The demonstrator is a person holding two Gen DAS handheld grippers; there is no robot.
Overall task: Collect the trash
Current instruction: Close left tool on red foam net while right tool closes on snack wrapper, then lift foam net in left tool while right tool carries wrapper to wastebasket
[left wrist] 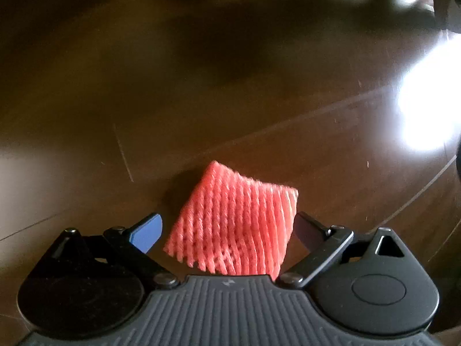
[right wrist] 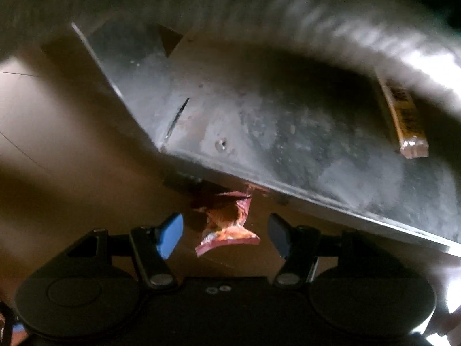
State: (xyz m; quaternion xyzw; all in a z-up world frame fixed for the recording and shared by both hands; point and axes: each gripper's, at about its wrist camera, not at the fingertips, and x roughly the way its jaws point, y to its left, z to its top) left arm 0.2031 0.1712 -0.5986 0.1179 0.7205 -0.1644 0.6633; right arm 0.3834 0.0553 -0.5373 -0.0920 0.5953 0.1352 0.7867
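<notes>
Fingers [left wrist: 149, 232] spread, holding nothing | foam net [left wrist: 233, 225] between, corner pointing away | wrapper [right wrist: 227, 225] lengthwise between fingers [right wrist: 170, 235]

A pink foam fruit net with a ribbed mesh pattern [left wrist: 233, 225] lies flat on the dark brown floor, in the lower centre of the left wrist view, turned a little diagonally. A crumpled reddish-orange snack wrapper [right wrist: 227, 227] lies in the lower centre of the right wrist view, twisted in the middle, its upper end touching a grey metal edge.
</notes>
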